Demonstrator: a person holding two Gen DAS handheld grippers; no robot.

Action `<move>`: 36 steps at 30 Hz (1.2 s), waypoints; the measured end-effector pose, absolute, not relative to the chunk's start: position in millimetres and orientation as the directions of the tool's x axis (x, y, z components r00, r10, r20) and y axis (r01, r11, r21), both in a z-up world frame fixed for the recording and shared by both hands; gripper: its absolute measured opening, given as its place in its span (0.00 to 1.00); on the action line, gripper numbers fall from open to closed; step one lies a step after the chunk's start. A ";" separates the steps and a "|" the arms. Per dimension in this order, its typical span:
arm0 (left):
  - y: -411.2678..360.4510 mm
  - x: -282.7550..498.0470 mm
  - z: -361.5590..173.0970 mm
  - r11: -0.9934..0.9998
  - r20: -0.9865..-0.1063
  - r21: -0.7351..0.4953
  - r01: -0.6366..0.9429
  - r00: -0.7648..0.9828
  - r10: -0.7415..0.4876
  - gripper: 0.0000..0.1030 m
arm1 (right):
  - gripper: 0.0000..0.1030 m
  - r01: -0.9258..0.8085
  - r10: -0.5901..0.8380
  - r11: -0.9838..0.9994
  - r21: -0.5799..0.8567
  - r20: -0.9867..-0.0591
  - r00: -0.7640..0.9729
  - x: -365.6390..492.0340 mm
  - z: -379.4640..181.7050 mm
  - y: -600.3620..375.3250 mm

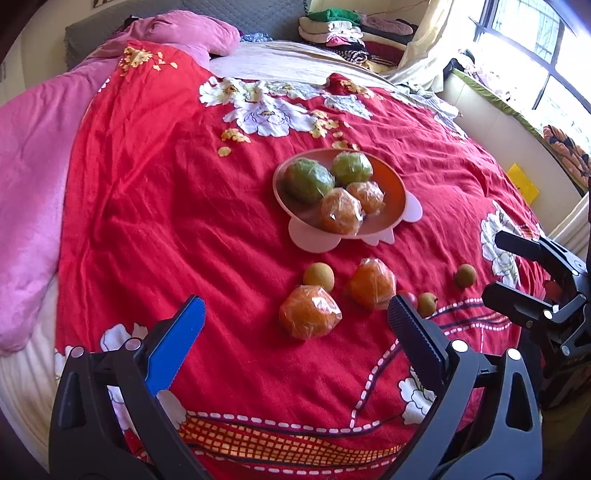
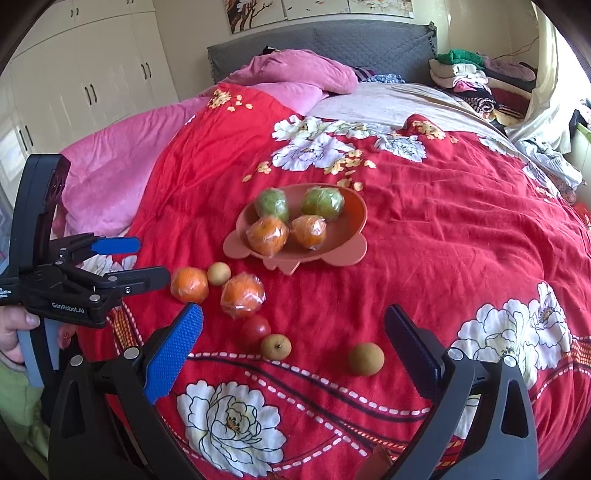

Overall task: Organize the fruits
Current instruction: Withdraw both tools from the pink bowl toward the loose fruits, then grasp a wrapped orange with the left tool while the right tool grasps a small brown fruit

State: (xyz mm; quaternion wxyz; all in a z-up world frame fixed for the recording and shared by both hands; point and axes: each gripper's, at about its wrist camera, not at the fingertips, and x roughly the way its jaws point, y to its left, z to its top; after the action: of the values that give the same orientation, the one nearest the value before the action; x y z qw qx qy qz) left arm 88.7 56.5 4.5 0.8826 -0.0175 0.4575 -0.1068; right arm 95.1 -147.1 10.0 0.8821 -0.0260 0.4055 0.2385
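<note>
A pink bowl (image 1: pixel 391 184) (image 2: pixel 354 210) on the red bedspread holds two wrapped green fruits (image 1: pixel 308 181) (image 2: pixel 321 203) and two wrapped oranges (image 1: pixel 340 210) (image 2: pixel 266 236). In front of it lie two wrapped oranges (image 1: pixel 310 312) (image 2: pixel 242 295), small brown fruits (image 1: pixel 318 277) (image 2: pixel 365 359) and a red tomato (image 2: pixel 255 330). My left gripper (image 1: pixel 295 325) (image 2: pixel 147 262) is open and empty, just before the nearest orange. My right gripper (image 2: pixel 295 343) (image 1: pixel 495 262) is open and empty, above the tomato and small fruits.
The red floral bedspread (image 1: pixel 184 221) (image 2: pixel 443 258) covers the bed. A pink quilt (image 1: pixel 33 184) (image 2: pixel 110 177) lies at the left, folded clothes (image 1: pixel 343 33) (image 2: pixel 469 77) at the head, a window (image 1: pixel 535 55) at the right.
</note>
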 end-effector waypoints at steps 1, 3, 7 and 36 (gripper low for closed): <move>55.9 88.5 3.7 0.976 -0.805 -0.130 0.173 0.557 -0.206 0.90 | 0.95 -0.442 0.398 0.885 0.146 -0.729 0.557 94.5 9.3 -146.9; 54.8 87.0 0.4 0.976 -0.810 -0.132 0.174 0.549 -0.207 0.90 | 0.95 -0.442 0.392 0.886 0.140 -0.735 0.553 93.5 6.3 -145.8; 53.6 83.4 -6.5 0.976 -0.817 -0.134 0.173 0.537 -0.208 0.90 | 0.95 -0.450 0.377 0.885 0.120 -0.753 0.539 90.6 -2.7 -143.9; 49.2 90.4 -26.9 0.976 -0.835 -0.108 0.189 0.515 -0.192 0.90 | 0.63 -0.515 0.371 0.853 0.081 -0.789 0.490 83.8 -28.1 -134.7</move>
State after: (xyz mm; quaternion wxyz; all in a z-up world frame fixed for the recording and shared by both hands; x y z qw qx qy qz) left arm 90.4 49.2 -26.9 0.8703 -0.0015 0.4801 -0.1096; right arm 83.8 -134.7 -28.1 0.8590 -0.0831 0.4344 0.2579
